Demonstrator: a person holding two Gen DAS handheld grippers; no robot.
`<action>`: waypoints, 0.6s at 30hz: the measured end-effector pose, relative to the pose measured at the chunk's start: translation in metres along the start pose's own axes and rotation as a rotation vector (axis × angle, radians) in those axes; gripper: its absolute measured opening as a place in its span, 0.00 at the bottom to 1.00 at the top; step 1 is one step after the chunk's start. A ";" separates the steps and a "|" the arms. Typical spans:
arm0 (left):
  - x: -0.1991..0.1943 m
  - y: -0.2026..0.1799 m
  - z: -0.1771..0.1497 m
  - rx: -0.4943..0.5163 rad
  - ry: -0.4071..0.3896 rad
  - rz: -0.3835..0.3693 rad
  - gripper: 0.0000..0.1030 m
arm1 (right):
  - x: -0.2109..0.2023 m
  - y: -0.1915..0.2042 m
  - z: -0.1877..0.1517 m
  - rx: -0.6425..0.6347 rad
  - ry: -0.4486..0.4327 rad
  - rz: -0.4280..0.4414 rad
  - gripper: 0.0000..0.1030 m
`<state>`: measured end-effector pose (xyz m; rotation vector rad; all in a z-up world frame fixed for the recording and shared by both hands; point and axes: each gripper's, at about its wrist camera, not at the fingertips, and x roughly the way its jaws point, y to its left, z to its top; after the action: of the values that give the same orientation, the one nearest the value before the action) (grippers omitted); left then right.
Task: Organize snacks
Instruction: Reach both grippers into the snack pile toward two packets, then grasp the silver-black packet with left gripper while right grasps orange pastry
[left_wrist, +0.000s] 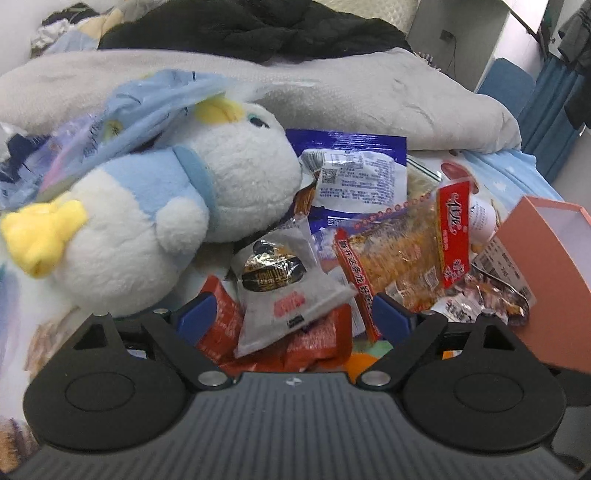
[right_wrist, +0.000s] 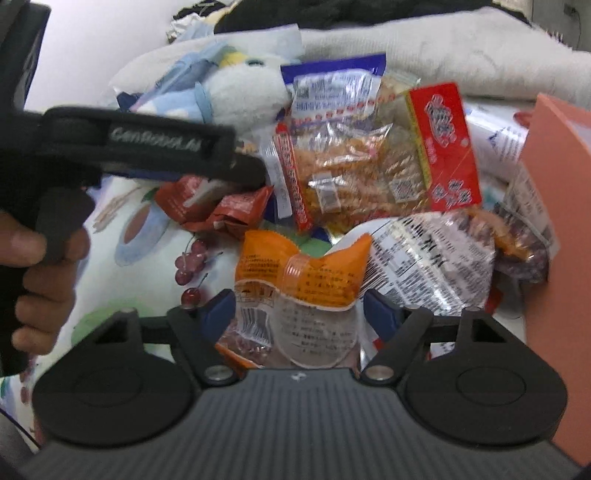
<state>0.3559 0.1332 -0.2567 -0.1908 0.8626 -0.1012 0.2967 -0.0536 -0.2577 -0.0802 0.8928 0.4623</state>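
1. The left tool stands open around a grey snack packet on the bed, apparently lining up a grasp.
2. The right tool gapes around one orange packet, near the salmon box at right, likely the destination.
3. One plush penguin; two red packets far left.

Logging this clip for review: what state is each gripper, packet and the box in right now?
left gripper: open, straddling the grey packet.
grey packet: sealed, lying on red packets.
right gripper: open, around the orange packet.
orange packet: sealed, flat on the bedsheet.
clear noodle-snack pack: sealed, on the pile.
pink box: open, tilted, interior partly visible and bare.
plush toy: lying on its side.
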 end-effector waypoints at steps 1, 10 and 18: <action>0.003 0.000 0.001 -0.003 0.000 0.001 0.85 | 0.002 0.002 0.000 -0.014 -0.003 -0.006 0.75; 0.014 -0.004 0.000 0.015 -0.004 0.029 0.62 | 0.007 0.014 -0.003 -0.096 -0.015 -0.018 0.64; 0.000 0.001 -0.007 -0.019 -0.003 0.036 0.53 | -0.007 0.017 -0.001 -0.091 -0.023 -0.012 0.47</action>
<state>0.3503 0.1330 -0.2609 -0.1933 0.8643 -0.0594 0.2851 -0.0410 -0.2513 -0.1631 0.8485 0.4916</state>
